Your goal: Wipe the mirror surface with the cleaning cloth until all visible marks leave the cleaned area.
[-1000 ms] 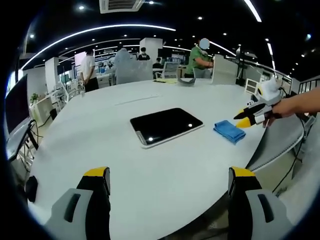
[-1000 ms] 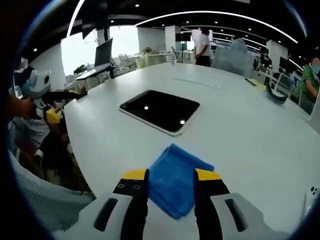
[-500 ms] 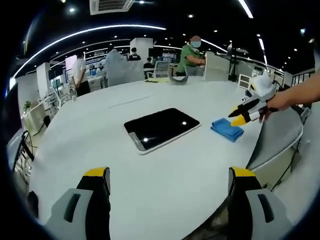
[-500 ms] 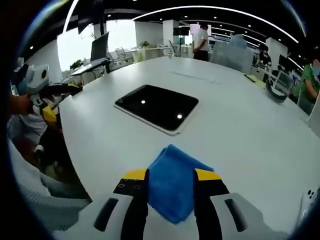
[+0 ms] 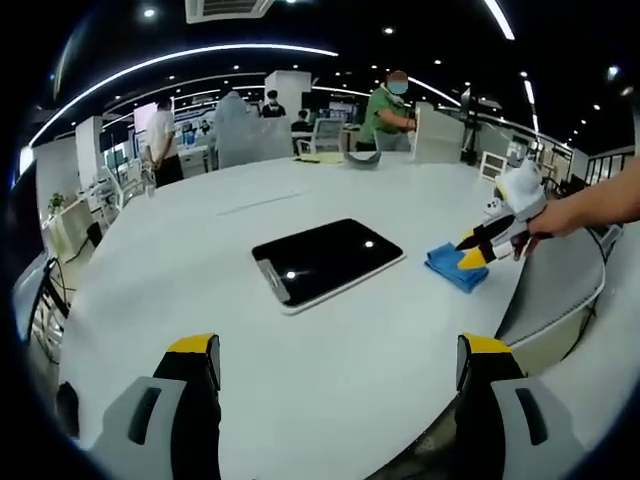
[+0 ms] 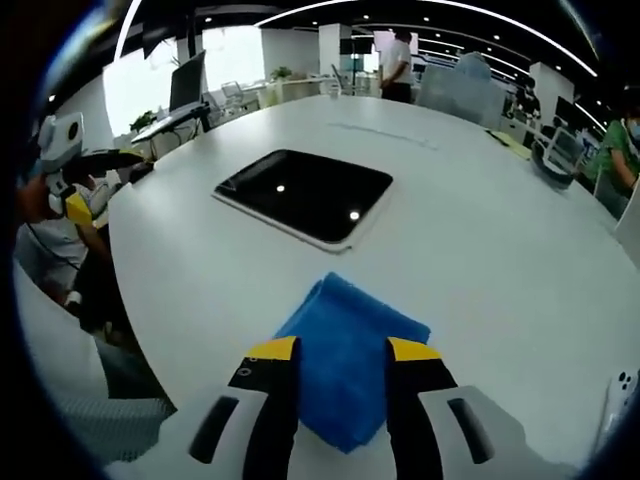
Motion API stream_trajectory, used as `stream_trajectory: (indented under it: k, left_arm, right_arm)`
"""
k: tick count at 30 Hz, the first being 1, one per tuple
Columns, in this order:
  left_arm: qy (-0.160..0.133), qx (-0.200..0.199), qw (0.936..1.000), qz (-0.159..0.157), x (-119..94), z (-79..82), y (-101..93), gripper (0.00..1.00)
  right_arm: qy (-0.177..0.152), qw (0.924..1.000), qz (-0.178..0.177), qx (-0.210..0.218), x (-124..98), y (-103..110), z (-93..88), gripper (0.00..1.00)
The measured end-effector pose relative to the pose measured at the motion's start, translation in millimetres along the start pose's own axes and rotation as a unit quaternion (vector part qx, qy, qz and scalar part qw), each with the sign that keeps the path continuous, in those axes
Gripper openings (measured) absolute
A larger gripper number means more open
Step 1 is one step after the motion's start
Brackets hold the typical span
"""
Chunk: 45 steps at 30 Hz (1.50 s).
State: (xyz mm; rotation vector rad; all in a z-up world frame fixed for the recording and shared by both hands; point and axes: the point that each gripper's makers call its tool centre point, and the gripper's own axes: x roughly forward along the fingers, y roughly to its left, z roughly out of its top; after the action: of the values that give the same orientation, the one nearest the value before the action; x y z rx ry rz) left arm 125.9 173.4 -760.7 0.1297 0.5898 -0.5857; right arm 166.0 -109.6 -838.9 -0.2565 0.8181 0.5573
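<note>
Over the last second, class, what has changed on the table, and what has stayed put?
The right gripper has come down closer to the cloth, its open jaws now straddling the near edge; in the left gripper view its tips reach the cloth. Nothing is gripped yet. The mirror and cloth lie where they were on the table; the left gripper stays open and back.

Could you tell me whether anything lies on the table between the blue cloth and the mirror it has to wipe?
Nothing visible does. The blue cloth lies under the right gripper, whose jaws straddle it, and only bare white table separates it from the mirror, which lies flat just beyond the cloth.
</note>
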Motion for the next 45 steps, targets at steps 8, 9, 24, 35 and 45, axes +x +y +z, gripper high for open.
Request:
stream_trajectory:
  k: [8, 9, 24, 35, 45]
  left_arm:
    - [-0.003, 0.014, 0.9999, 0.003, -2.4, 8.1, 7.2, 0.99]
    - [-0.004, 0.015, 0.9999, 0.004, -2.8, 8.1, 8.1, 0.99]
    - [-0.001, 0.031, 0.9995, -0.008, -1.1, 6.8, 8.1, 0.99]
    - [-0.004, 0.038, 0.9992, -0.006, -0.4, 6.7, 24.4, 0.99]
    - [-0.010, 0.035, 0.9990, -0.027, 10.0, 4.2, 30.9, 0.99]
  right_arm:
    - [0.008, 1.0000, -0.002, -0.003, 0.8, -1.8, -3.1, 0.30]
    - [0.008, 1.0000, -0.001, -0.002, 1.2, -1.3, -3.0, 0.30]
    - [0.051, 0.9987, 0.000, -0.003, 10.1, 1.6, -11.2, 0.23]
    - [0.066, 0.9978, 0.005, -0.008, 12.9, 5.8, -9.3, 0.09]
    - [0.081, 0.9967, -0.010, -0.002, 12.0, 5.1, -8.2, 0.02]
